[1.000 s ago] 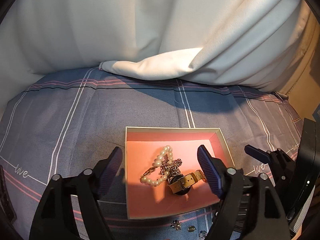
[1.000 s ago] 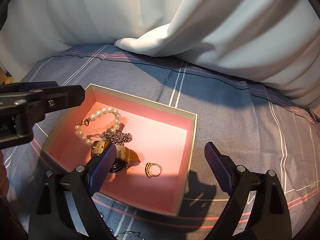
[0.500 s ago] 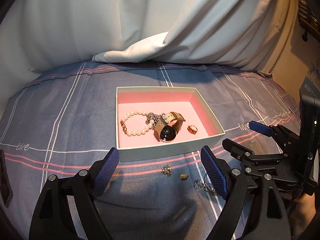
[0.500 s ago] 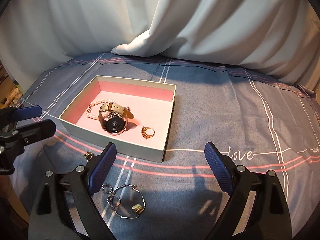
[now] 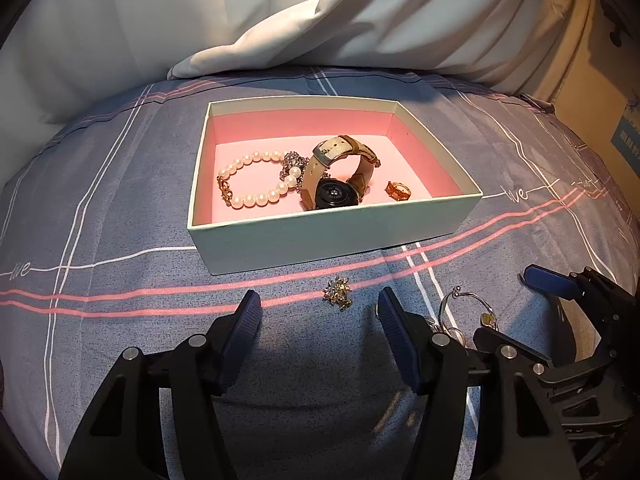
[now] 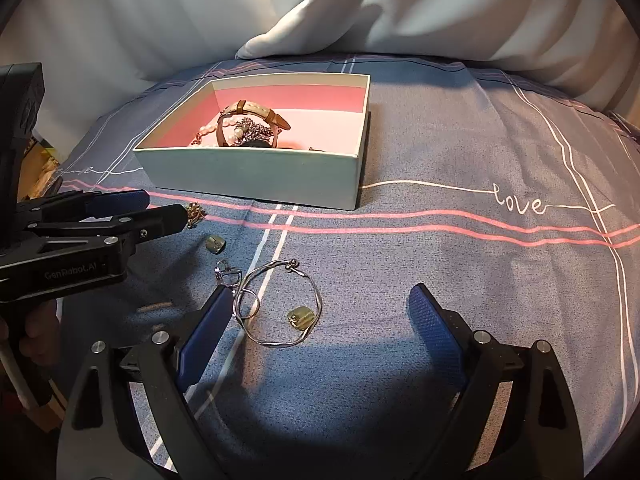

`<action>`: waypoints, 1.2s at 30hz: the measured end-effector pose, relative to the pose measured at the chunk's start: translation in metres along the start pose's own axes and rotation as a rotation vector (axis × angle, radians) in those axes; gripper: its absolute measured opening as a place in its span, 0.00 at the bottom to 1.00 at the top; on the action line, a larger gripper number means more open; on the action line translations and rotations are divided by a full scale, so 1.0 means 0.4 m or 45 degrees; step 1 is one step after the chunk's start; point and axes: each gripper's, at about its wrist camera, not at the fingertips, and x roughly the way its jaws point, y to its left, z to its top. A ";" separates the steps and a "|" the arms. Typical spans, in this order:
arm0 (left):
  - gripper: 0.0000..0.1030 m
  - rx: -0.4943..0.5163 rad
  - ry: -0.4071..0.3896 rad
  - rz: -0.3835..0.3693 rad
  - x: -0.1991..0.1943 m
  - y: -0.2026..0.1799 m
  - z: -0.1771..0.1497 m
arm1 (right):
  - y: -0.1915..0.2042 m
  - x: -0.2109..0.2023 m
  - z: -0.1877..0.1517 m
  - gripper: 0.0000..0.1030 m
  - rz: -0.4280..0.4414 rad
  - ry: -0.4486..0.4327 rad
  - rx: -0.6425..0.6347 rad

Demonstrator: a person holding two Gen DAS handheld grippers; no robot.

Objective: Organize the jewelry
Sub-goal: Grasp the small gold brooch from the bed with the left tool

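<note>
A white box with a pink inside (image 5: 332, 236) (image 6: 248, 176) sits on the bedspread and holds a pearl bracelet (image 5: 250, 198), a tan-strapped watch (image 5: 336, 194) and a gold ring (image 5: 397, 191). In front of it lies a small sparkly piece (image 5: 338, 298) (image 6: 196, 212), just ahead of my left gripper (image 5: 320, 312) (image 6: 160, 208). Its jaws are closing and the pads do not touch the piece. My right gripper (image 6: 320, 308) (image 5: 520, 312) stands open over a silver bangle (image 6: 280, 304) (image 5: 460, 308), a gold stud (image 6: 302, 317) and a small silver ring (image 6: 248, 306).
Another gold stud (image 6: 216, 243) and a silver clip (image 6: 226, 274) lie loose between the grippers. White drapery (image 5: 280, 40) hangs behind the box. A person's hand (image 6: 36, 332) grips the left tool's handle. The grey-blue bedspread (image 6: 480, 260) stretches to the right.
Both grippers have drawn back from over the box and sunk toward the bedspread. The loose pieces in front of the box now lie at the fingertips. The left jaws have narrowed.
</note>
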 end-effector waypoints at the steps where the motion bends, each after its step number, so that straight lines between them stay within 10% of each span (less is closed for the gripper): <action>1: 0.55 0.004 -0.005 -0.001 0.001 -0.001 0.001 | -0.001 0.001 0.003 0.86 0.003 0.004 -0.001; 8: 0.13 0.032 0.032 -0.020 0.042 -0.012 0.007 | 0.007 0.013 0.002 0.86 0.015 0.023 -0.012; 16: 0.13 -0.035 -0.021 -0.023 0.004 0.020 0.002 | 0.015 0.017 -0.001 0.82 0.038 0.027 -0.036; 26: 0.13 -0.079 -0.043 -0.042 -0.032 0.042 0.016 | 0.036 0.029 0.006 0.16 0.051 0.058 -0.098; 36: 0.13 -0.050 -0.036 -0.062 -0.035 0.018 0.015 | 0.023 0.002 0.021 0.05 0.059 -0.008 -0.078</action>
